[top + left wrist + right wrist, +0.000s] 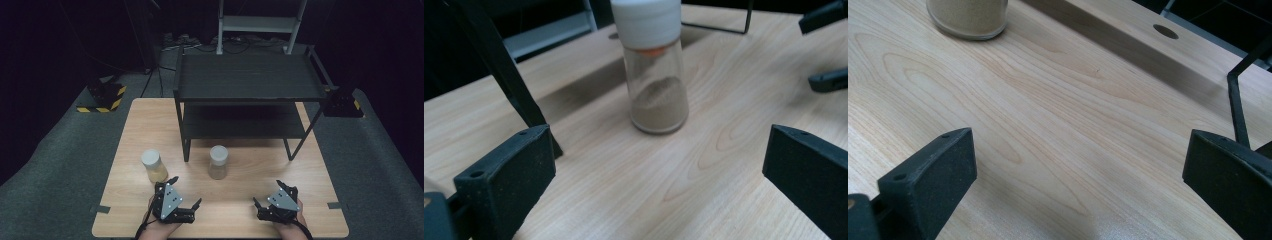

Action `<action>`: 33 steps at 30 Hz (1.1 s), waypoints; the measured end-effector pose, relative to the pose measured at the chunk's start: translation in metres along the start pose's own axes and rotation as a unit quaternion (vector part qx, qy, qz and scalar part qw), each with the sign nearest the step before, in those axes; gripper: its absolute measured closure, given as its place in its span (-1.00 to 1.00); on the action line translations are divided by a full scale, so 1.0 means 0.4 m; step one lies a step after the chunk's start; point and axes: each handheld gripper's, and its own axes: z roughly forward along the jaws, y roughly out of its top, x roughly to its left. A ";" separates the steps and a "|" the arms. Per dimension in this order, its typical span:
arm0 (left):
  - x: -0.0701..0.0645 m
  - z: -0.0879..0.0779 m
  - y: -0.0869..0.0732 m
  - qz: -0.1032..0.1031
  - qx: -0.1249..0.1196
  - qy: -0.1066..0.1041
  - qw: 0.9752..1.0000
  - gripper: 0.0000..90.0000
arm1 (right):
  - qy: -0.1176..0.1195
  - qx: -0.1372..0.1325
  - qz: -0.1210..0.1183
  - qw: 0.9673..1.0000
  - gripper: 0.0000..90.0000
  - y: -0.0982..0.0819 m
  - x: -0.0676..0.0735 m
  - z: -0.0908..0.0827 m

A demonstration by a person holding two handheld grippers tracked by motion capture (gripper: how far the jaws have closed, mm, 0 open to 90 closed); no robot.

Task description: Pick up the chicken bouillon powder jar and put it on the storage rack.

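Two clear jars with white lids stand on the wooden table [300, 165]. The left jar [151, 165] holds yellowish powder. The middle jar [218, 162] holds brownish powder and stands upright ahead of my left gripper's jaws [658, 95]; its base [968, 15] sits at the top left of the right gripper view. My left gripper [186, 190] rests near the front edge, just right of the left jar, open and empty [659, 160]. My right gripper [267, 192] is at the front right, open with bare wood between its jaws [1080, 165].
A black two-tier shelf [248, 80] stands at the back of the table, both levels bare. Its front left leg [504, 75] is close beside the middle jar; another leg [1238, 110] stands right of my right gripper. A round hole [1166, 31] pierces the tabletop.
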 end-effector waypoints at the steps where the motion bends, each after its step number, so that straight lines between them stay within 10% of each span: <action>1: 0.002 -0.004 -0.001 -0.001 -0.004 0.001 1.000 -0.99 | 0.000 0.000 0.000 1.000 -1.00 0.000 0.000 0.000; 18: 0.070 -0.101 -0.035 -0.042 -0.056 0.079 0.994 -0.99 | 0.000 -0.001 0.001 1.000 -1.00 -0.001 0.000 0.000; 33: 0.121 -0.093 -0.088 -0.087 -0.060 0.130 0.986 -0.99 | 0.000 -0.002 0.001 1.000 -1.00 -0.002 0.000 -0.001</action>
